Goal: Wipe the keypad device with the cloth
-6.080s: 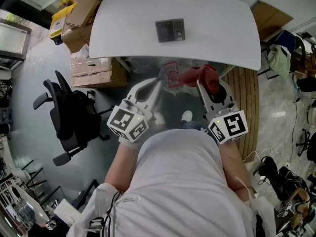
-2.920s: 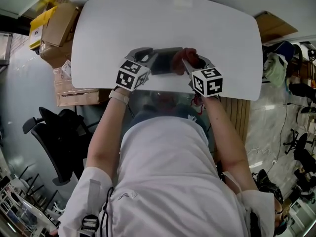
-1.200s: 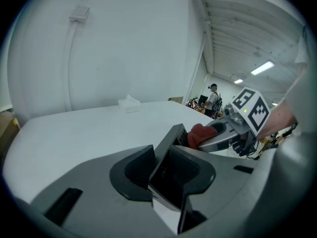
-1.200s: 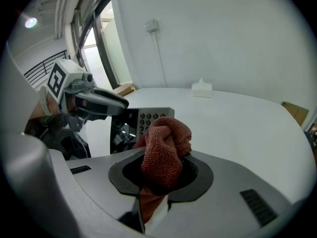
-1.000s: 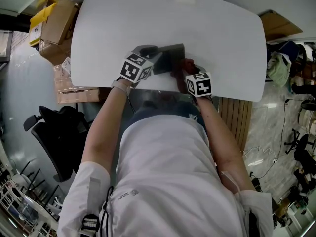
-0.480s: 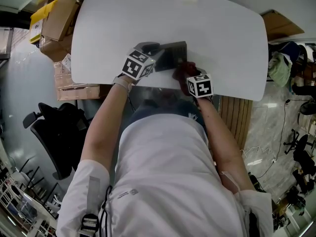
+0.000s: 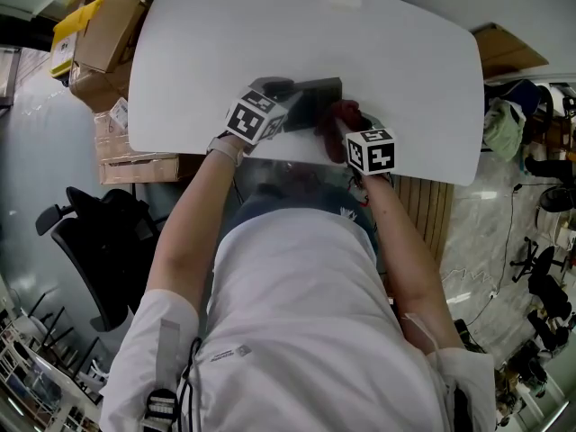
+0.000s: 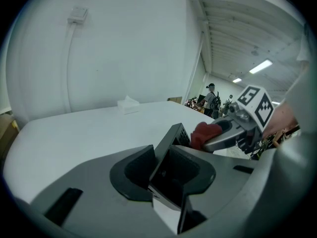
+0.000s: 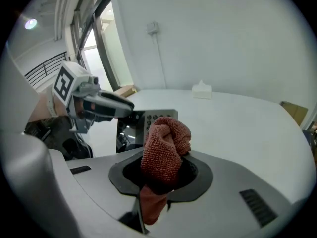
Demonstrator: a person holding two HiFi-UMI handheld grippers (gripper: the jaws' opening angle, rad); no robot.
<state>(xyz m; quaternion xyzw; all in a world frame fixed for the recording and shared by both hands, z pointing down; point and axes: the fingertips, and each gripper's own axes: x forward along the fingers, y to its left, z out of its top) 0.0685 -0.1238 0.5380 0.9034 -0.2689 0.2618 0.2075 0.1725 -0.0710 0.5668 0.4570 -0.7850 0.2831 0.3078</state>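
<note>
- Table [image 7: 405,52]: white top with rounded corners. The person stands at its near edge.
- Keypad device [image 8: 171,165]: a dark, flat unit. The right gripper view shows rows of small round keys on its face. It is over the near part of the table, between the two grippers, tilted up on edge rather than lying flat.
- Left gripper [image 8: 168,177]: the jaws are clamped on the left end of the keypad device. In the head view its marker cube sits just left of the device.
- Right gripper [image 9: 161,175]: the jaws are pinched on the cloth. Its nose points at the keyed face of the device from the right.
- Cloth [image 9: 165,148]: rust-red terry, bunched into a wad that sticks out ahead of the jaws, with a tail hanging below them. In the left gripper view the wad sits right at the upper right corner of the device. Whether the two actually touch cannot be told.
- Small white box [image 9: 201,89]: on the far edge of the table, well apart from the device.
- Wall socket [image 9: 153,28]: on the white wall behind the table, with a cable dropping from it.
- Cardboard boxes [image 7: 99,48]: stacked on the floor off the table's left end.
- Office chair [image 7: 85,241]: black, on the floor to the person's left.
- Bystander [image 8: 212,95]: small and distant in the left gripper view.
</note>
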